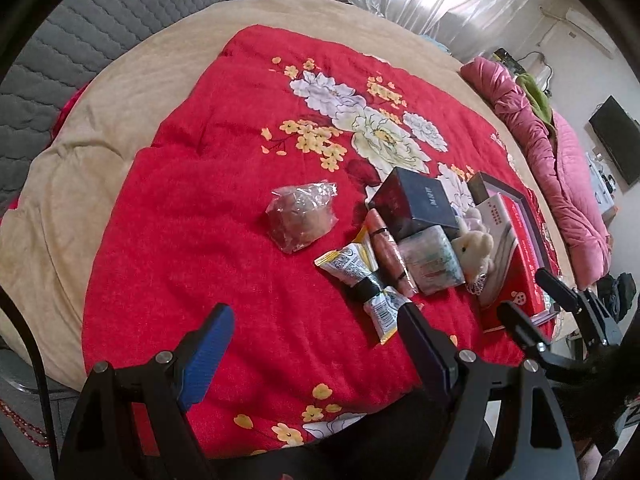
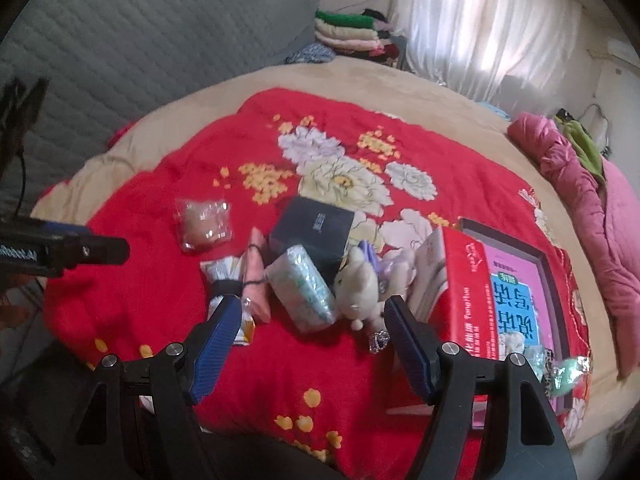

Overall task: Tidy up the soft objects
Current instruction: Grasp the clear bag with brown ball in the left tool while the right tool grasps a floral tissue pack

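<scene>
A: Looking past the left gripper [image 1: 316,332]: jaws spread wide, nothing between the blue pads, nothing touched. Only red floral blanket [image 1: 208,240] under them.

B: Same with the right gripper [image 2: 314,320]: released, empty, hovering above the pile without contact.

A: Just beyond the left gripper's right finger [image 1: 420,340]: a yellow-and-white snack packet [image 1: 356,276] cinched with a dark band. Further ahead, between the fingers' lines: a clear bag of brownish contents [image 1: 302,216], apart from the rest.

B: Framed between the right gripper's fingers: tissue pack [image 2: 304,288] and a cream plush bear [image 2: 358,284], touching each other. Pink tube-shaped item [image 2: 256,276] just past the left finger [image 2: 220,328]. Behind those, a dark box [image 2: 312,232].

A: Hard to read: printing on the dark box, blurred. Bag contents unclear too.

B: Right of the right finger: red box [image 2: 466,280] with an open booklet [image 2: 430,272] leaning against it, lower edge cut off by the finger. A small patterned thing [image 2: 378,340] below the bear, too blurred to name.

A: Seen only from the right wrist: teal crinkly wrapper [image 2: 568,372] at the red box's near corner. Seen only from the left wrist: a television [image 1: 616,148] far off to the right.
</scene>
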The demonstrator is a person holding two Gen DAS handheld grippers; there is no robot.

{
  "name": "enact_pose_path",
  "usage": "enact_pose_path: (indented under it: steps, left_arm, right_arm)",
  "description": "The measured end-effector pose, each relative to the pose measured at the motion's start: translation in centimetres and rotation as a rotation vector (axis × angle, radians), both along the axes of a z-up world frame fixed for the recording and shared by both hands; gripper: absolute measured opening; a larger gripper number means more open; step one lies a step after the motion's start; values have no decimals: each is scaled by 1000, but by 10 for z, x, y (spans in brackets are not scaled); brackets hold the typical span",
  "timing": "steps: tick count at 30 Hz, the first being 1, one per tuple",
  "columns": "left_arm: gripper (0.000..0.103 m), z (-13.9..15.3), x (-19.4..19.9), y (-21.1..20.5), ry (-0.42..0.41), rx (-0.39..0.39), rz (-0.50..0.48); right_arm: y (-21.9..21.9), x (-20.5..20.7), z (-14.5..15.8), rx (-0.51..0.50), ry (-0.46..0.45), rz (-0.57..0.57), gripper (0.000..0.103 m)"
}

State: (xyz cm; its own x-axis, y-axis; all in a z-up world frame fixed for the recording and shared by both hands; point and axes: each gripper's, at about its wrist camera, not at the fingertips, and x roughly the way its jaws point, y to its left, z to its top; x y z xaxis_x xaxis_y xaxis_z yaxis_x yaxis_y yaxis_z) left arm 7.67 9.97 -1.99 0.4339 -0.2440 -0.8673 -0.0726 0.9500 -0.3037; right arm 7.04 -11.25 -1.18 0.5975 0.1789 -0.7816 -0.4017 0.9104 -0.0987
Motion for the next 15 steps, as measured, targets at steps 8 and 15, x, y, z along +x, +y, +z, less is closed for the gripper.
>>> enact_pose_path:
  steps: [8,15]
  left_arm:
    - [83,-17,10,5,19,-8,23]
    - [83,-29,28,6,23,-4,34]
  right_arm:
    - [14,14,-26,-53,31,57,75]
    - [29,28,-42,-135,6,108,75]
